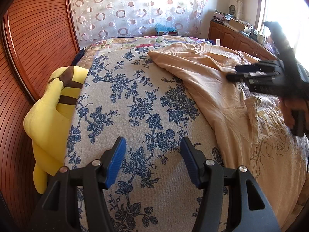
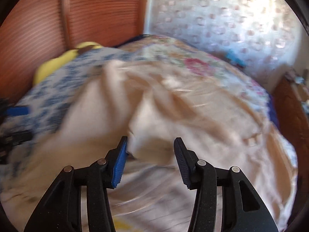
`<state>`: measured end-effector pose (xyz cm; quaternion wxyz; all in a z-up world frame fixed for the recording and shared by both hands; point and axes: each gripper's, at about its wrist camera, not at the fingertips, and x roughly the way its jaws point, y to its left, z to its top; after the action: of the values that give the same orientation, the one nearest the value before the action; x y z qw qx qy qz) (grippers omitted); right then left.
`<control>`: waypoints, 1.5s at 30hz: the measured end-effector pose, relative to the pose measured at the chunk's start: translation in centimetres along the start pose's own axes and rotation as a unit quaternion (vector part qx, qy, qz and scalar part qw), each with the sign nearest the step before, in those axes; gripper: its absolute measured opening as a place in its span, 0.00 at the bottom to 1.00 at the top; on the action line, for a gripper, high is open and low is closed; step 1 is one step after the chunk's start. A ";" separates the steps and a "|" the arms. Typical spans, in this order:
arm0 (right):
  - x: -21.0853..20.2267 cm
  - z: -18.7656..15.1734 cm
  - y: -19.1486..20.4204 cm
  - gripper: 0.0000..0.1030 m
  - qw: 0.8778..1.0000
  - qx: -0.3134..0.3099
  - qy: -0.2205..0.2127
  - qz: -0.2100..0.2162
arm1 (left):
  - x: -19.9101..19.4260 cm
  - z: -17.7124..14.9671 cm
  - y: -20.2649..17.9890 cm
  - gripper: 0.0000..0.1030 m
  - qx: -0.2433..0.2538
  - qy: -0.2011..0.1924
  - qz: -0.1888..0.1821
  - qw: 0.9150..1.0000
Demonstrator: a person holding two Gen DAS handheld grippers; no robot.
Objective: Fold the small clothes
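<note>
A peach-coloured garment (image 1: 218,89) lies crumpled on the right part of the bed, with a drawn print near its lower right. My left gripper (image 1: 152,160) is open and empty over the blue-flowered bedcover (image 1: 135,100), left of the garment. My right gripper (image 1: 234,73) shows in the left wrist view above the garment; its jaws look close together there. In the blurred right wrist view the right gripper (image 2: 149,158) is open just above the garment (image 2: 173,112), with a fold of cloth by its left pad. Nothing is held.
A yellow plush toy (image 1: 52,104) lies at the bed's left edge against a brown slatted wall (image 1: 29,48). A circle-patterned curtain (image 1: 135,9) hangs behind the bed. A wooden cabinet (image 1: 237,36) with clutter stands at the right.
</note>
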<state>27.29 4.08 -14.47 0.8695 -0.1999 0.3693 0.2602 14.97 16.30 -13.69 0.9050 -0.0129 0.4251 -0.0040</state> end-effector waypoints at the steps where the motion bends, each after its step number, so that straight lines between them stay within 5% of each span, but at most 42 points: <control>1: 0.2 0.0 -0.9 0.45 1.000 0.011 0.000 -0.019 | 0.0 0.0 0.0 0.57 0.000 0.000 0.000 1.000; 5: -1.3 -0.7 -4.2 0.44 0.997 0.060 -0.013 -0.039 | 0.0 0.0 0.0 0.57 0.000 0.000 0.000 1.000; 10: -5.2 -1.6 -3.2 0.45 0.994 0.066 -0.044 0.075 | -0.1 0.0 0.1 0.57 -0.002 0.000 0.007 1.000; 17: -5.0 -2.5 2.1 0.43 0.984 0.012 -0.003 0.176 | -2.6 -0.2 -0.7 0.57 -0.015 -0.035 0.006 0.999; 19: -4.7 -2.8 3.1 0.11 0.984 -0.001 0.012 0.180 | -3.6 -0.2 -1.5 0.57 -0.012 -0.047 0.001 0.999; 20: -4.9 -3.2 3.3 0.08 0.984 -0.006 0.015 0.179 | -4.1 -0.2 -1.9 0.57 -0.010 -0.053 -0.001 0.999; 27: -7.6 -6.5 2.2 0.07 0.981 -0.009 0.009 0.192 | -5.8 0.4 -4.6 0.57 0.007 -0.074 -0.021 0.997; 35: -9.0 -8.8 -0.3 0.07 0.987 0.018 -0.004 0.157 | -5.1 1.6 -7.1 0.57 0.020 -0.072 -0.037 0.996; 42: -11.0 -8.9 -3.7 0.58 0.990 0.054 -0.034 0.127 | -0.9 3.5 -9.6 0.57 0.045 -0.022 -0.051 0.997; 45: -12.1 -9.6 -5.8 0.60 0.991 0.068 -0.046 0.106 | 0.8 3.4 -11.2 0.57 0.067 0.010 -0.055 0.996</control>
<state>18.43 -9.33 -10.71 0.8649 -0.0876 0.3644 0.3338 18.16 5.20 -11.87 0.8981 0.0249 0.4313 -0.0823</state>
